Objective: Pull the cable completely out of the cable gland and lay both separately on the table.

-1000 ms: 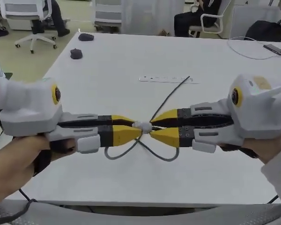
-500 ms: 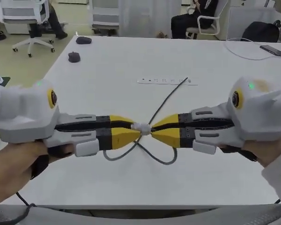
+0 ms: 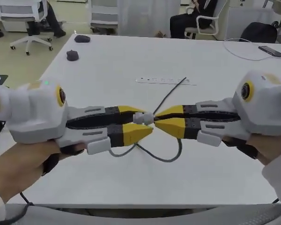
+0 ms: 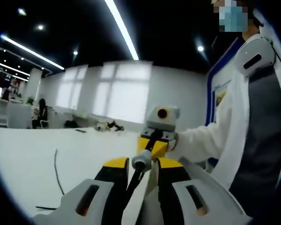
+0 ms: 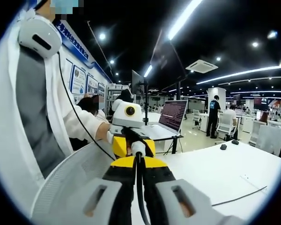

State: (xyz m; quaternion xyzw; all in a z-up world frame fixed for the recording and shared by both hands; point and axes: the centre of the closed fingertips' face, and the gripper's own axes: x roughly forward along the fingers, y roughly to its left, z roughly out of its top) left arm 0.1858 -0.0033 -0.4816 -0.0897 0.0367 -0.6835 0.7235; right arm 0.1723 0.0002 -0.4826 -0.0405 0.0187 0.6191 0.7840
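- The left tongs (image 3: 144, 121) come in from 9 o'clock and are clamped on a small pale cable gland (image 3: 139, 118), which sits between their yellow tips.
- The right tongs (image 3: 155, 119) come in from 3 o'clock, tip to tip with the left pair. They are closed on the dark cable (image 3: 171, 96) just beside the gland.
- The cable is threaded through the gland, and the two are not separated.
- From the gland, one stretch of cable runs off toward 1 o'clock. Its end lies on the white worktop (image 3: 107, 70) by a pale power strip (image 3: 164, 80).
- The other stretch droops in a loop at 6 o'clock, under both tongs. I cannot tell whether the loop touches the worktop.
- In the left gripper view, the cable runs back between the left tongs behind the gland.
- In the right gripper view, the cable lies straight down the middle of the right tongs.
- A hand (image 3: 18, 168) holds the left handle.
- A dark mouse (image 3: 72, 55) rests at 11 o'clock, well apart from the work.
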